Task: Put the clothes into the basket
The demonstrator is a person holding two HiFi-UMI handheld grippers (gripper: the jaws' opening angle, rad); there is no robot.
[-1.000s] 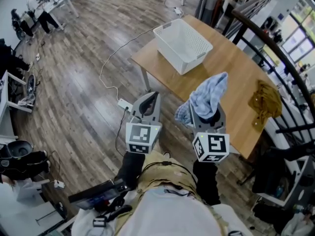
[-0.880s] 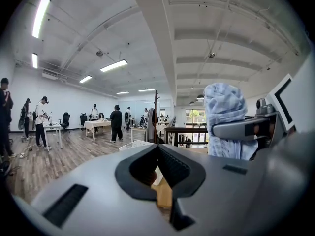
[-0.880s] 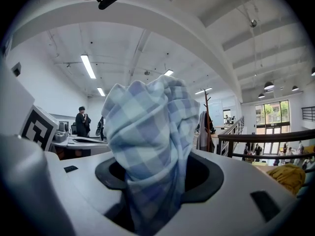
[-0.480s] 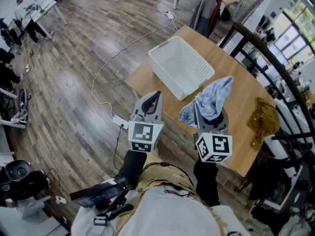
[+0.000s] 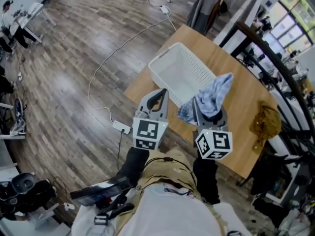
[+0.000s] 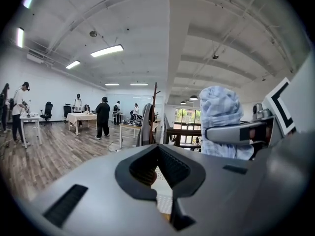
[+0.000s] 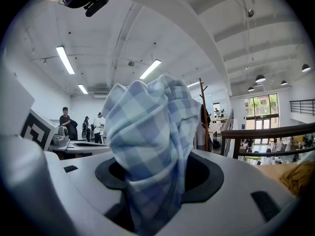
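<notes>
The left tongs [image 5: 160,92] are pinched together with nothing in them and point toward 12 o'clock at the white basket [image 5: 165,63]. The basket stands on the wooden bench [image 5: 236,77]. The right tongs [image 5: 209,114] are clamped on a bunched blue checked cloth [image 5: 212,96], held up at the basket's 5 o'clock. A mustard garment [image 5: 266,120] lies on the bench at the cloth's 3 o'clock.

Left gripper [image 6: 158,157] jaws together and empty, white basket [image 6: 163,193] showing through their gap; alongside, the right gripper [image 6: 235,132] holds a blue checked cloth [image 6: 219,113].
</notes>
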